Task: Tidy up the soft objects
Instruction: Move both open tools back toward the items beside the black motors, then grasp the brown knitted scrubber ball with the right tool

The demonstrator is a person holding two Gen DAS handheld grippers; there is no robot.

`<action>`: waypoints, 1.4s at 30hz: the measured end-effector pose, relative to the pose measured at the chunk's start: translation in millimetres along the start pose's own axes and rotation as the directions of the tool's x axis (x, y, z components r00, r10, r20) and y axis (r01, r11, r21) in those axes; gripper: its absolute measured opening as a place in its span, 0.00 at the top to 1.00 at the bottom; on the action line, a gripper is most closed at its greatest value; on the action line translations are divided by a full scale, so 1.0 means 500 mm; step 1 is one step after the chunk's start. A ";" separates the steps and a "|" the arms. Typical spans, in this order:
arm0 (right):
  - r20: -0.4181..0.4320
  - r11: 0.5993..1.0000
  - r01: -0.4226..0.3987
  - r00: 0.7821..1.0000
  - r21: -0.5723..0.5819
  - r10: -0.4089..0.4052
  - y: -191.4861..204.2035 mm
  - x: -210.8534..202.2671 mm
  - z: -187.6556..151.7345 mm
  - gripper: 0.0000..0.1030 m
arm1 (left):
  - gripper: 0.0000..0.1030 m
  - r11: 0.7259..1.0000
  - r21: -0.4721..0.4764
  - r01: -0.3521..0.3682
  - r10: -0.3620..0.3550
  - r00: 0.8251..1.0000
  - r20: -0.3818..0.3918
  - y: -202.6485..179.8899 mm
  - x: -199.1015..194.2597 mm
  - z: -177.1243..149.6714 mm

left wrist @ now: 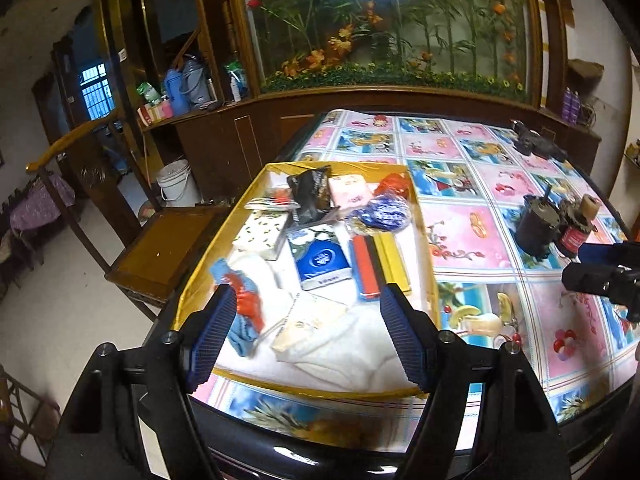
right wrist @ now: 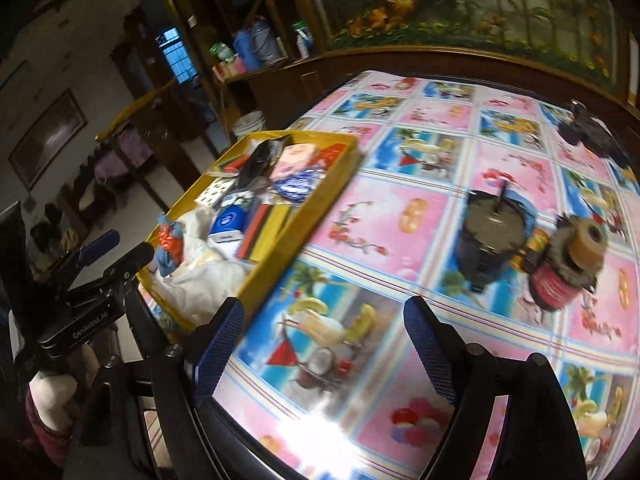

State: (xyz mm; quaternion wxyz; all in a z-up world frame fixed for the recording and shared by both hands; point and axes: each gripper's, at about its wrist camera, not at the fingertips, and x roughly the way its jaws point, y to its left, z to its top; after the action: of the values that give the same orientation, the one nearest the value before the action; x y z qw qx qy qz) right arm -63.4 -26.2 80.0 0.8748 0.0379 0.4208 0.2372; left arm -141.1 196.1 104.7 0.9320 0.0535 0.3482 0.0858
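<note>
A gold tray (left wrist: 424, 216) on the table's left side holds soft goods: a white towel (left wrist: 352, 344), a blue and red sock (left wrist: 248, 308), a blue tissue pack (left wrist: 320, 260), a pink pack (left wrist: 348, 192) and striped sponges (left wrist: 376, 264). My left gripper (left wrist: 310, 320) hovers open over the tray's near end, nothing between its fingers. The right wrist view shows the tray (right wrist: 304, 216) to the left. My right gripper (right wrist: 324, 344) stands open above the bare tablecloth, right of the tray and holding nothing. Its tip also shows at the left wrist view's right edge.
The patterned tablecloth (left wrist: 500, 184) covers the table. A black cylinder (left wrist: 536, 228) and a red spool (left wrist: 576, 236) stand right of the tray, a black object (left wrist: 536, 142) at the far right. A wooden chair (left wrist: 160, 248) and a white bucket (left wrist: 176, 184) are on the left.
</note>
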 end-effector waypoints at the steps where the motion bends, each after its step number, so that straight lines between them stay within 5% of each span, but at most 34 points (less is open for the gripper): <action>1: 0.003 1.000 0.001 1.000 0.008 -0.001 -0.007 -0.003 -0.001 0.20 | 0.28 1.000 0.007 0.001 -0.001 1.000 -0.002 -0.008 -0.001 0.000; 22: 0.103 0.971 0.026 0.993 0.236 -0.051 -0.224 -0.140 -0.070 0.18 | 0.28 0.982 0.158 0.105 -0.094 0.993 -0.077 -0.159 0.008 -0.008; 25: 0.118 0.961 0.047 0.990 0.274 -0.081 -0.262 -0.164 -0.081 0.18 | 0.28 0.967 0.148 0.207 -0.189 0.973 -0.131 -0.186 0.018 -0.004; 30: 0.126 0.929 0.073 0.984 0.362 -0.126 -0.326 -0.199 -0.101 0.18 | 0.28 0.909 0.060 0.412 -0.381 0.882 -0.277 -0.248 0.075 0.002; 33: 0.123 0.912 0.070 0.984 0.405 -0.130 -0.353 -0.213 -0.116 0.18 | 0.28 0.894 0.048 0.445 -0.408 0.855 -0.319 -0.296 0.109 0.000; 39: 0.100 0.909 0.097 0.984 0.406 -0.150 -0.367 -0.214 -0.106 0.18 | 0.28 0.889 0.037 0.457 -0.413 0.832 -0.372 -0.350 0.168 -0.008; 42: 0.086 0.908 0.122 0.982 0.401 -0.170 -0.382 -0.200 -0.080 0.18 | 0.27 0.898 0.067 0.435 -0.388 0.854 -0.347 -0.353 0.172 -0.005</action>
State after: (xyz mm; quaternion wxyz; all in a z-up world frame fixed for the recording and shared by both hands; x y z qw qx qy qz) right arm -73.7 -245.3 75.5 0.8880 0.1955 0.4087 0.0787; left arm -57.1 40.4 19.8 0.8519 0.0292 0.5055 -0.1336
